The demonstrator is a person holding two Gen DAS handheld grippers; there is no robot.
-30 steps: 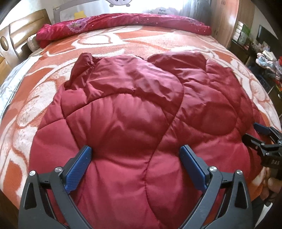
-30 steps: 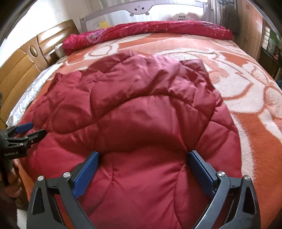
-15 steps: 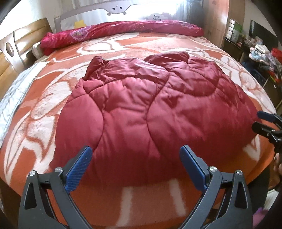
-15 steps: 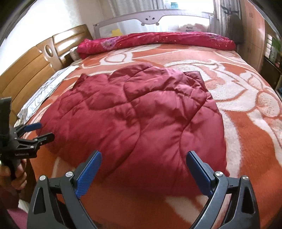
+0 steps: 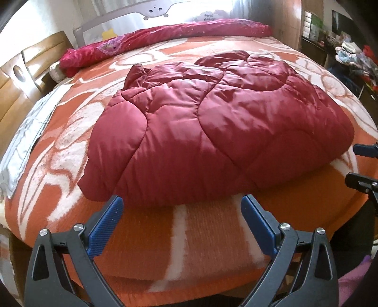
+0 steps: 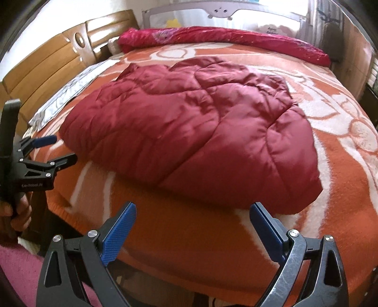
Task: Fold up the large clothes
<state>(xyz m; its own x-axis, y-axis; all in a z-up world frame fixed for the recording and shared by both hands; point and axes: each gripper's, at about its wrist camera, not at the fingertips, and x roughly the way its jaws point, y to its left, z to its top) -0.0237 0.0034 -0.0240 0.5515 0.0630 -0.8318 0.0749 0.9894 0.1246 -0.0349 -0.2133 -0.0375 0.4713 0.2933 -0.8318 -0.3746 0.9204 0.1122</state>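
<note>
A dark red quilted padded jacket (image 5: pixel 212 127) lies folded in a thick bundle on the orange-and-white bed blanket (image 5: pixel 189 236). The same jacket (image 6: pixel 196 134) fills the middle of the right wrist view. My left gripper (image 5: pixel 182 212) is open just short of the jacket's near edge, above bare blanket, holding nothing. It shows from the side as the left gripper (image 6: pixel 56 151) at the left of the right wrist view, in a person's hand. My right gripper (image 6: pixel 192 220) is open too, off the jacket's near edge. The right gripper (image 5: pixel 359 163) also shows at the right border.
A magenta rolled quilt (image 5: pixel 165 40) lies along the far side of the bed. A wooden headboard (image 6: pixel 59 63) stands at the left, a grey bed rail (image 6: pixel 224 9) at the back. Cluttered shelves (image 5: pixel 349 54) are at the right. A silver sheet (image 5: pixel 26 132) lies by the headboard.
Both grippers have pulled back from over the jacket toward the near edge of the bed. The jacket now lies farther off and bare blanket shows between the fingers.
</note>
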